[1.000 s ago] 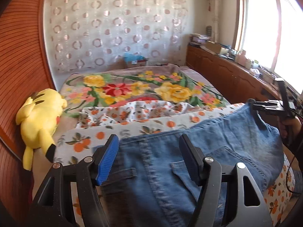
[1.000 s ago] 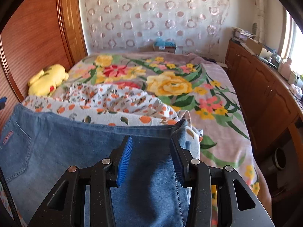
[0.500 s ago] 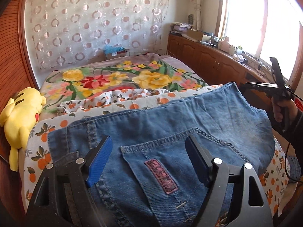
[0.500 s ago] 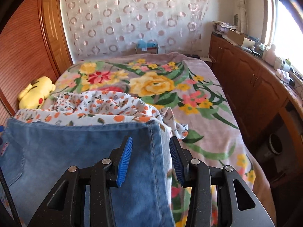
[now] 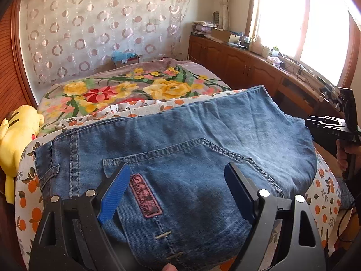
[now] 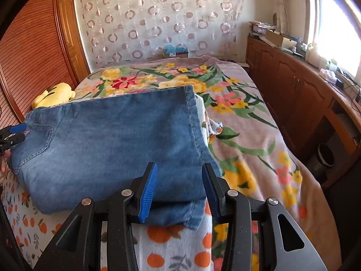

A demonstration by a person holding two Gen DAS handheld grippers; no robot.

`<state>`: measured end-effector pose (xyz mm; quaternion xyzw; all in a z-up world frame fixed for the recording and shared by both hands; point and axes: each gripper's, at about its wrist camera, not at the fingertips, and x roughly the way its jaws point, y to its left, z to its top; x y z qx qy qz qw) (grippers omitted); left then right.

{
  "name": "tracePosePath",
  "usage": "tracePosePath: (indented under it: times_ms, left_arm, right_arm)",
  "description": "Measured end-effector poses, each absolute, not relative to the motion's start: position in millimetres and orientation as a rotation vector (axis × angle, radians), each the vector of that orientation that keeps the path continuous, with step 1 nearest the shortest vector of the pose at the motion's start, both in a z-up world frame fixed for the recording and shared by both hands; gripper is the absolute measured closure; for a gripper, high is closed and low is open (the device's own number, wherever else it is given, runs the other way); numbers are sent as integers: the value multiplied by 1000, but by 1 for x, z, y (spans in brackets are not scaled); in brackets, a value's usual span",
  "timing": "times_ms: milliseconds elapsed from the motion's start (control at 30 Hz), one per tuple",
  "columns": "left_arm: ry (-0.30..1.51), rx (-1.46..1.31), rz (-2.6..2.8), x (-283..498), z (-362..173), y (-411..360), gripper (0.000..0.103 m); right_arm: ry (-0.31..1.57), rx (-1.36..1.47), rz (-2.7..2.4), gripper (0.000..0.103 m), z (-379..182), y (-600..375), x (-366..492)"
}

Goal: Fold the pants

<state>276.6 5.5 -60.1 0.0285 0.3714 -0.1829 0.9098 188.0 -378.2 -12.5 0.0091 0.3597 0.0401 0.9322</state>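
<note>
Blue jeans [image 5: 203, 140] lie folded flat on an orange-print sheet [image 5: 29, 203] at the near end of the bed. My left gripper [image 5: 177, 169] hovers over the back pocket with the pink patch [image 5: 144, 194]. Its jaws are opening wide and the pads touch nothing. In the right wrist view the jeans [image 6: 112, 140] fill the left half. My right gripper [image 6: 180, 167] stands half open just above their near right corner, and its pads do not press the denim. A hand [image 5: 343, 155] holds that gripper beside the jeans' right fold.
A yellow plush toy [image 5: 15, 135] lies at the bed's left edge against the wooden panel [image 6: 33, 52]. A floral blanket [image 6: 237, 117] covers the far and right part of the bed. Wooden cabinets [image 6: 293, 85] with clutter run along the right, and a round bin [image 6: 326, 154] sits below.
The left jaws have spread wider and moved from the waistband to over the back pocket. The right gripper has drawn back toward the jeans' near right corner, and the denim now lies flat.
</note>
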Motion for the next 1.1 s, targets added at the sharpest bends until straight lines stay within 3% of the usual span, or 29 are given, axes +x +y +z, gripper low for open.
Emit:
tracePosePath:
  times_ms: [567,1100]
  left_arm:
    - [754,141,-385,230,-63,-21,17]
    - [777,96,-284,180,-75,27,17]
  right_arm:
    - [697,-5,226,60,-22,-326,157]
    - [739,15,359,60,-43,-287,135]
